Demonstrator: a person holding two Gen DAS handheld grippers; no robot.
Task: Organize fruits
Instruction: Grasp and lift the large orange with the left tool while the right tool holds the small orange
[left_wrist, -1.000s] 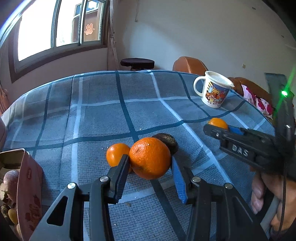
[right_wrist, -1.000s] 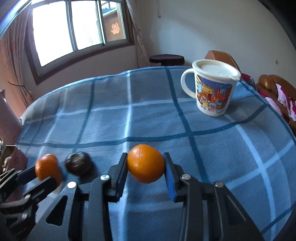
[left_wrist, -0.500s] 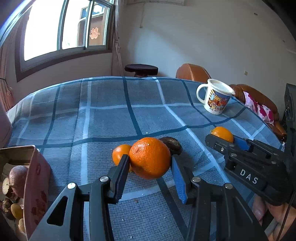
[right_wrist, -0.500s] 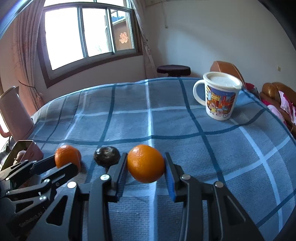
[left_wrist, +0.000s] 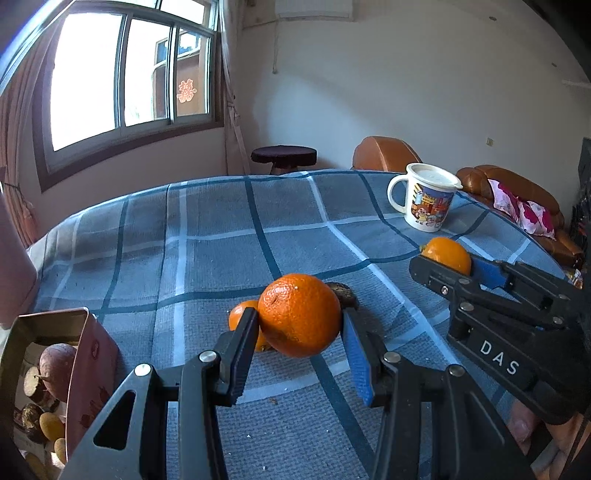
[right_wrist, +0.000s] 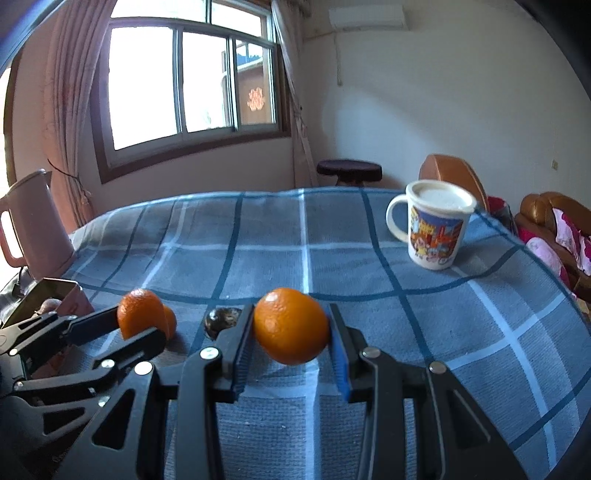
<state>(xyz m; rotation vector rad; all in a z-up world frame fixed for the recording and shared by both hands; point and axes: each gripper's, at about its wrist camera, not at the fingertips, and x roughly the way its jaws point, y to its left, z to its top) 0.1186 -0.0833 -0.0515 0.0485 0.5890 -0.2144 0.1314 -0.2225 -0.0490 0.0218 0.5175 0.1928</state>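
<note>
There are three oranges. The left hand-held gripper pinches a large orange above the counter. The right hand-held gripper pinches a second orange, also lifted. A third orange lies on the counter beside one dark fruit. One mug stands far behind. One open box at the left holds more fruits.

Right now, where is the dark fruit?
The dark fruit lies on the checked tablecloth, seen in both wrist views between the left gripper's orange and the right gripper's orange.
</note>
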